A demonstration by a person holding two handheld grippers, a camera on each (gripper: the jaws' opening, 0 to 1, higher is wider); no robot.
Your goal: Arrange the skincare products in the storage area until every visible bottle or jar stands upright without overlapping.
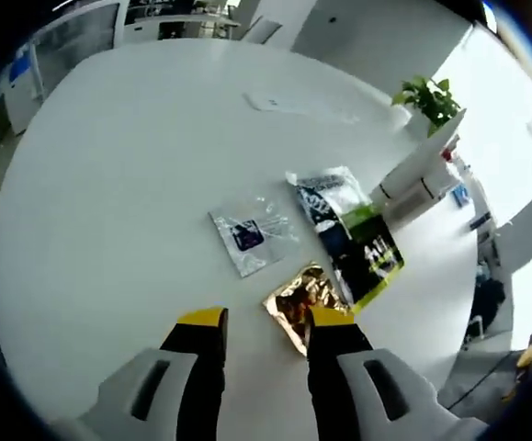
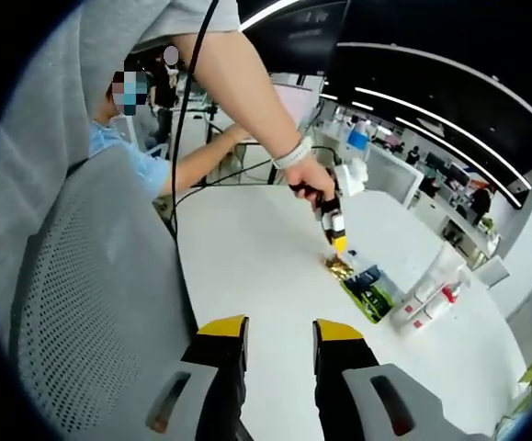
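A crinkled gold sachet (image 1: 298, 307) lies flat on the table (image 1: 128, 184).

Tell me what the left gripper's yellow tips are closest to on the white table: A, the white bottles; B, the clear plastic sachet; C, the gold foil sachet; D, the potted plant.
C: the left gripper has one jaw tip right at the gold foil sachet; the other items lie farther off.

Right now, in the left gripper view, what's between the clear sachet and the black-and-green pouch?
Bare white table. The clear sachet and the black-and-green pouch lie apart, nothing between them. The gold foil packet sits nearer the left gripper, below that gap.
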